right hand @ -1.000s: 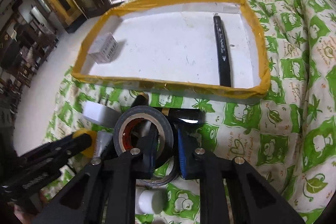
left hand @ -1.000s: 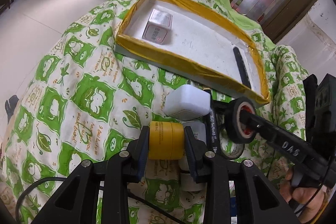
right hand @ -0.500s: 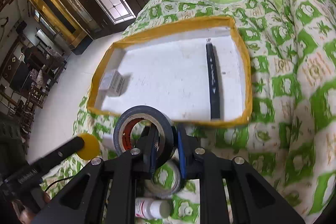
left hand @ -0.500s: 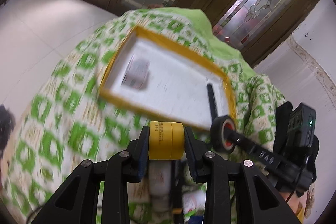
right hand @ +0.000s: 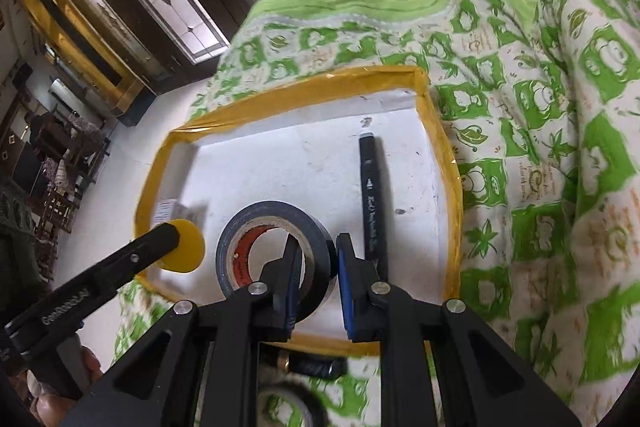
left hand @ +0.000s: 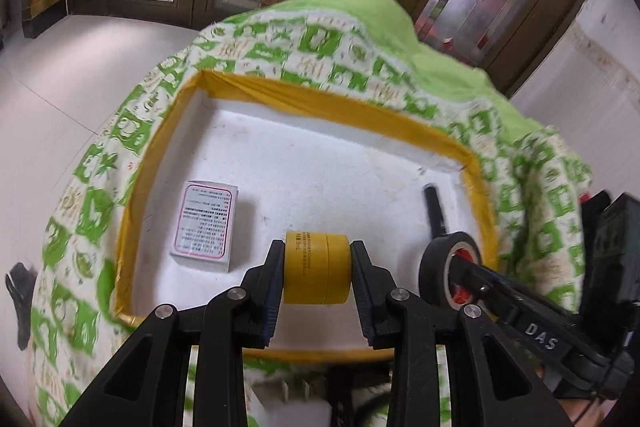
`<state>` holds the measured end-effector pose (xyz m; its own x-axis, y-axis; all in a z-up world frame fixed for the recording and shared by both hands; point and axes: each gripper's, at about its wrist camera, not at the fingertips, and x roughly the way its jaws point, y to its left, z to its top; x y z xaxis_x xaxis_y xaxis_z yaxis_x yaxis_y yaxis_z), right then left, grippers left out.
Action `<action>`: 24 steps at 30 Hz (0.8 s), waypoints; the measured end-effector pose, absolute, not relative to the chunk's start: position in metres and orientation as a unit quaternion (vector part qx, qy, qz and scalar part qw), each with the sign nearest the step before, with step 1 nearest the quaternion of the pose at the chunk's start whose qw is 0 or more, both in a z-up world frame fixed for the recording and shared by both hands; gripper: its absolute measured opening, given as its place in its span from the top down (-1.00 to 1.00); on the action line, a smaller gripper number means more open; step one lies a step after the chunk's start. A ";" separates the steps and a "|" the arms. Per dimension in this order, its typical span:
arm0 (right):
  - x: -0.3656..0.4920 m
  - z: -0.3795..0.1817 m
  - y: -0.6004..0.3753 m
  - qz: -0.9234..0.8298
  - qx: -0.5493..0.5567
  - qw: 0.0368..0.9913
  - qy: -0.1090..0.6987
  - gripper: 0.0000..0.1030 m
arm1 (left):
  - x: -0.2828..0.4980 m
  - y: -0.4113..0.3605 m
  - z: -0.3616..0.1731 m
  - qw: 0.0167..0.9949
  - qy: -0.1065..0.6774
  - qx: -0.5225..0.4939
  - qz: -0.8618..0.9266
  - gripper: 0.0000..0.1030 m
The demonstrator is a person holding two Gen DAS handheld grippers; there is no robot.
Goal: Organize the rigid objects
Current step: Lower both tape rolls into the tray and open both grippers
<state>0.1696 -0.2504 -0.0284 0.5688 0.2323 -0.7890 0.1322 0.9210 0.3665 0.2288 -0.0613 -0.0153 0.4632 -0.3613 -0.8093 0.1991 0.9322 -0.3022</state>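
Both grippers loaded, hanging over the tray

Left gripper [left hand: 318, 273] clamped on yellow tape roll [left hand: 317, 268]; right gripper [right hand: 319, 261] pinching one wall of black tape roll [right hand: 275, 247], one finger through its core. White tray [right hand: 440, 143] with yellow-taped rim holds small box [left hand: 206, 225] on its left side, black marker [right hand: 371, 205] on its right, on green-print blanket [right hand: 552, 131]

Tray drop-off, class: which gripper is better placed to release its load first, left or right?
Probably the left gripper: its yellow roll hangs over bare tray floor, clear of the small box. The right gripper's black tape hangs beside the marker.
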 end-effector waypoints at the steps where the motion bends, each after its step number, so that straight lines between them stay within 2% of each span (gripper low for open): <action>1: 0.173 -0.032 -0.250 0.029 0.196 0.861 0.468 0.68 | 0.230 -0.063 -0.019 0.851 0.494 -0.076 -0.162 0.36; 10: 0.183 -0.057 -0.240 0.024 0.175 0.848 0.501 0.67 | 0.229 -0.055 -0.024 0.866 0.482 -0.008 -0.133 0.35; 13: 0.183 -0.055 -0.238 -0.003 0.142 0.856 0.498 0.67 | 0.229 -0.044 -0.026 0.864 0.487 -0.013 -0.125 0.33; 16: 0.180 -0.057 -0.241 0.008 0.160 0.858 0.489 0.64 | 0.227 -0.040 -0.026 0.861 0.490 -0.029 -0.131 0.32; 19: 0.173 -0.051 -0.242 0.014 0.167 0.865 0.474 0.55 | 0.218 -0.036 -0.020 0.861 0.489 -0.042 -0.135 0.13; 21: 0.163 -0.043 -0.244 0.017 0.172 0.871 0.460 0.48 | 0.206 -0.033 -0.012 0.867 0.476 -0.046 -0.138 -0.13; 24: 0.145 -0.033 -0.249 0.022 0.187 0.876 0.444 0.38 | 0.184 -0.027 -0.002 0.874 0.461 -0.057 -0.142 -0.34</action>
